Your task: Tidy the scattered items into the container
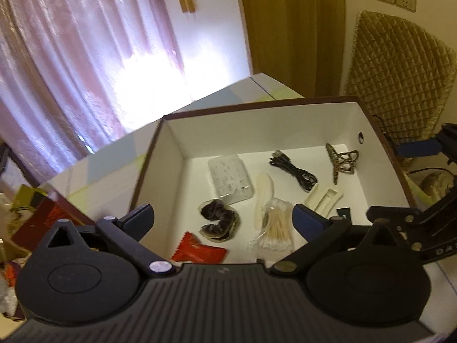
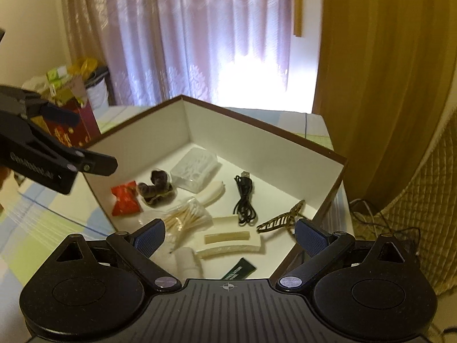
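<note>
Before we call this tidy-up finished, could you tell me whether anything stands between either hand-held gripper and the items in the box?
Nothing visible does. Both the left hand-held gripper and the right hand-held gripper hang open and empty above the open-topped box, with clear air down to the red packet, cotton swabs and black cable.

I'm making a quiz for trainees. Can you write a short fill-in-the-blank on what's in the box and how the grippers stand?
1. The black USB cable lies inside the ____.
2. The snack packet beside the cotton swabs is ____ in colour.
3. The left gripper and right gripper are both ____.

Missing words: box; red; open
</note>
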`<state>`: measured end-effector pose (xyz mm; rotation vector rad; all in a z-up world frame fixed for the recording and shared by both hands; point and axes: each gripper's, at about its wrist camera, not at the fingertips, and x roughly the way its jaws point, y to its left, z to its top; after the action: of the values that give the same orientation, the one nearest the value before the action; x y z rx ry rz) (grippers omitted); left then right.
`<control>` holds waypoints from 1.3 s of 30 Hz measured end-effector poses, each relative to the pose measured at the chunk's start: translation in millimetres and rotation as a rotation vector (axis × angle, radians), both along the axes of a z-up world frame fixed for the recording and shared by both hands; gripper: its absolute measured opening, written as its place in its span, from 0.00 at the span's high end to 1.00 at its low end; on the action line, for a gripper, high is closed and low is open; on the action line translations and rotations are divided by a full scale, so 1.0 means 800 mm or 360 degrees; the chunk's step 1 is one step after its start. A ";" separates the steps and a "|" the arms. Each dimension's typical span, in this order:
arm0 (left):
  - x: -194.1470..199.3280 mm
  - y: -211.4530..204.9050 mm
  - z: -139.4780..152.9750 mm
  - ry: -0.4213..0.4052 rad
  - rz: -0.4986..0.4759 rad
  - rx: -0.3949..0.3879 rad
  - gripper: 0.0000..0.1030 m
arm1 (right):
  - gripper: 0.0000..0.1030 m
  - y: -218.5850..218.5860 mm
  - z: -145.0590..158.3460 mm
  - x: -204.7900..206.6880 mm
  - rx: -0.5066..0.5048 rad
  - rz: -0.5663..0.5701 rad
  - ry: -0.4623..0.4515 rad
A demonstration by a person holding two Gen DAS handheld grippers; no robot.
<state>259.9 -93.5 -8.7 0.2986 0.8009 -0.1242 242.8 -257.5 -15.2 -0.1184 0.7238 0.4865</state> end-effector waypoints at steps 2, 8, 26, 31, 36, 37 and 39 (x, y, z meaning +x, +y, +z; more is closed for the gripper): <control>-0.010 -0.003 0.004 -0.0018 0.0020 -0.0002 0.01 | 0.01 0.000 0.005 -0.009 0.0033 -0.0010 0.0010; -0.043 0.001 0.015 -0.0034 0.0096 -0.0055 0.01 | 0.01 0.002 0.021 -0.035 0.0111 -0.0017 0.0030; -0.143 0.039 0.031 0.0022 0.0228 -0.0185 0.01 | 0.01 0.025 0.038 -0.130 0.0085 -0.0246 0.0079; -0.170 0.060 0.034 0.0030 0.0216 -0.0211 0.01 | 0.01 0.045 0.035 -0.156 0.0080 -0.0305 0.0122; -0.194 0.081 0.033 0.0053 0.0205 -0.0231 0.01 | 0.01 0.068 0.034 -0.183 0.0030 -0.0345 0.0120; -0.198 0.084 0.032 0.0058 0.0204 -0.0232 0.01 | 0.01 0.072 0.033 -0.188 0.0024 -0.0354 0.0122; -0.205 0.090 0.030 0.0069 0.0199 -0.0234 0.01 | 0.01 0.079 0.032 -0.198 0.0016 -0.0371 0.0124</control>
<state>95.7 -21.4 15.3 0.1067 0.8466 -0.0716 84.0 -194.1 10.2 -0.0048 0.8001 0.2733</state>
